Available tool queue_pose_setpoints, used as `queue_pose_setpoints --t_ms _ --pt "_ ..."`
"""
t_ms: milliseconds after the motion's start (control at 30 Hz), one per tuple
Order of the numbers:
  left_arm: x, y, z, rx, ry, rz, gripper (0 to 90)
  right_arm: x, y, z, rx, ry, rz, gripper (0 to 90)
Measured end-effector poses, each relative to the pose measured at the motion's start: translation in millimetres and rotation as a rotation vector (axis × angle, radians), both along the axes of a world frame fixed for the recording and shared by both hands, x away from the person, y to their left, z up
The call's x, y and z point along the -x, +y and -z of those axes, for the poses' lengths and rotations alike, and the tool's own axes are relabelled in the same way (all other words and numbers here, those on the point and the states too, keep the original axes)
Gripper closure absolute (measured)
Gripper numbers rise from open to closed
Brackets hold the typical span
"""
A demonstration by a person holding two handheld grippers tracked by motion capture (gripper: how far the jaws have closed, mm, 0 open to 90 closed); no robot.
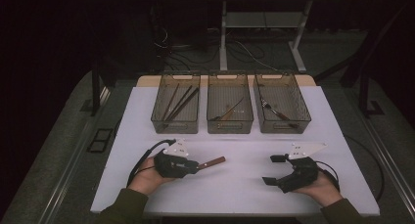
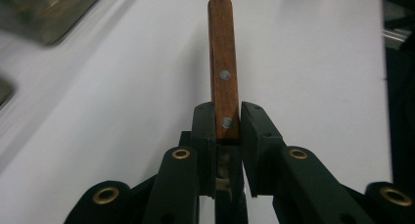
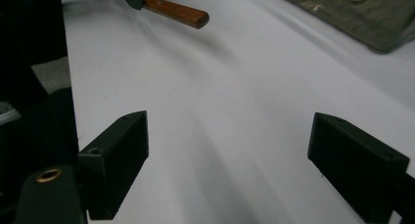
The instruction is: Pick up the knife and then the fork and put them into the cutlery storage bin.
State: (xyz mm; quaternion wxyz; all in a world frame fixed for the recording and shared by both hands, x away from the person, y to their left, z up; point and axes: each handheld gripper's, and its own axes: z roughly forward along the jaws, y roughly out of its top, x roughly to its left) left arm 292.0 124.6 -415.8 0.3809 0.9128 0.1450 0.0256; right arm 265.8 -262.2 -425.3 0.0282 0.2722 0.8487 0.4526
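My left gripper [image 1: 196, 166] is shut on a wooden-handled utensil [image 1: 214, 162] at the near left of the white table [image 1: 235, 190]. The brown handle [image 2: 223, 72] has two metal rivets and sticks out past the pads toward the table's middle. The utensil's metal end is hidden back between the jaws. My right gripper [image 1: 273, 169] hovers at the near right, open, with only bare table between its fingers. In the right gripper view the jaws stand wide apart around the gripper's middle [image 3: 227, 155], and the handle's tip [image 3: 178, 12] shows far off.
Three clear bins stand in a row at the back of the table. The left bin [image 1: 174, 125] holds long dark sticks, the middle bin [image 1: 230, 127] a wooden-handled utensil, the right bin [image 1: 284, 127] a fork. A bin corner [image 3: 352, 18] shows ahead of the right gripper.
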Motion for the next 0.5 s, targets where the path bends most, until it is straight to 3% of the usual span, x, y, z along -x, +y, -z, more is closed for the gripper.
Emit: queue_pose_setpoints --t_ms 333,500 --pt "7.5 -50.9 -3.2 -0.036 -0.003 0.185 77.4 -4.3 26.9 -1.4 0.072 -0.009 -0.145 14.8" --pt "7.0 -68.6 -7.1 -0.033 -0.001 0.241 77.3 -9.0 41.6 -5.1 0.088 -0.026 -0.202 15.2"
